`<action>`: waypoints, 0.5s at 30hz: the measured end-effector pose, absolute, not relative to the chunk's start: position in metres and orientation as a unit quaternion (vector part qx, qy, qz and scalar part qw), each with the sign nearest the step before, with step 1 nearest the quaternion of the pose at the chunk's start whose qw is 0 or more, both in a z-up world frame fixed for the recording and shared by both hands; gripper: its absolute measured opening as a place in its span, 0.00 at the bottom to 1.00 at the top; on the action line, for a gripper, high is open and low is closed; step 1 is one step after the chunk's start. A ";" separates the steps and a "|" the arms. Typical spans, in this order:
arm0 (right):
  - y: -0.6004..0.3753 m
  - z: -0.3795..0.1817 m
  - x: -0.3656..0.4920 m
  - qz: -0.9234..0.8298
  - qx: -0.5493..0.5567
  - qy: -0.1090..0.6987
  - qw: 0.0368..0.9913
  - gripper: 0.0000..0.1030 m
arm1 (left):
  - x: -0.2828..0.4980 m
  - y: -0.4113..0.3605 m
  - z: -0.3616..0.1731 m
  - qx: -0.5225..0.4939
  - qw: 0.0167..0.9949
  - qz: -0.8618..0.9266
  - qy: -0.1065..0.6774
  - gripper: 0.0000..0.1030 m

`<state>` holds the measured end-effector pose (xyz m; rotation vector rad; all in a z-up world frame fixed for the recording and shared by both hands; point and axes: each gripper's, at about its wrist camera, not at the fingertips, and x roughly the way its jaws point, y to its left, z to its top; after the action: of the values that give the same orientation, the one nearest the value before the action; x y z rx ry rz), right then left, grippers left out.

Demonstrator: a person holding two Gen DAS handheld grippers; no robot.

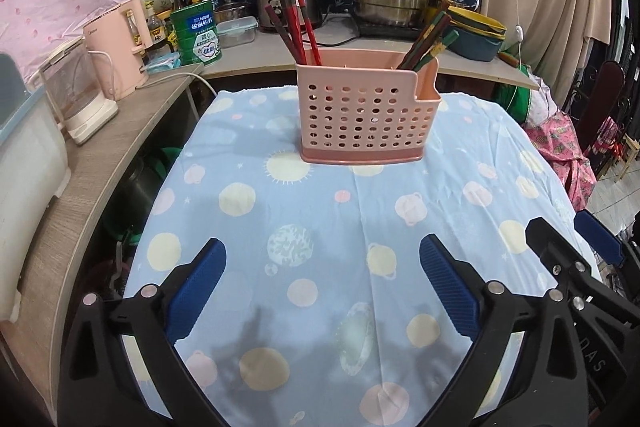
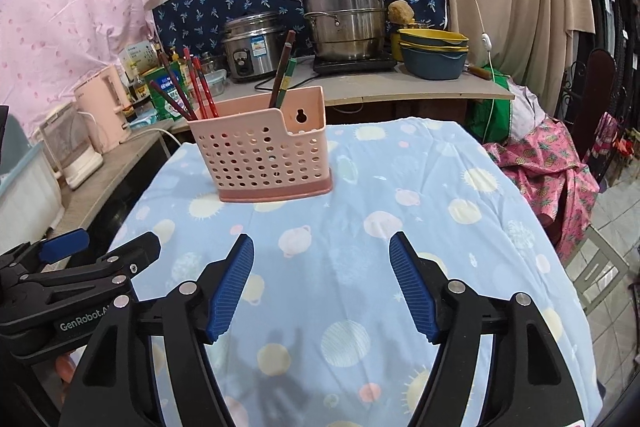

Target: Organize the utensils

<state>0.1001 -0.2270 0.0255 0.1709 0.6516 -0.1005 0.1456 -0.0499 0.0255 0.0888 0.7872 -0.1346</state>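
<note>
- The left claw [image 1: 322, 275] gapes wide with nothing between its blue ribbed pads; the right claw [image 2: 322, 279] is parted less, also empty.
- Both hang over the table's pale blue planet-print cloth [image 1: 320, 211].
- Farther back stands the pink perforated plastic utensil holder [image 1: 366, 109], red chopsticks [image 1: 298, 23] in its left compartment, brown-and-green chopsticks [image 1: 428, 43] in its right.

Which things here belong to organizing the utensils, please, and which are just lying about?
For the job: pink caddy; red chopsticks; green-patterned chopsticks; both open, empty grippers, left and right.
Lying about: rice cooker; steamer pot; kettle; stacked bowls.
</note>
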 end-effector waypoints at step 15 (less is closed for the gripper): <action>-0.226 0.024 0.092 -0.065 0.078 0.321 0.942 0.82 | 0.140 -0.044 0.026 0.042 0.923 -0.055 0.378 0.93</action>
<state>0.0924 -0.2263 0.0242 0.1600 0.6553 -0.1323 0.1402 -0.0440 0.0260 0.0865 0.7753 -0.1127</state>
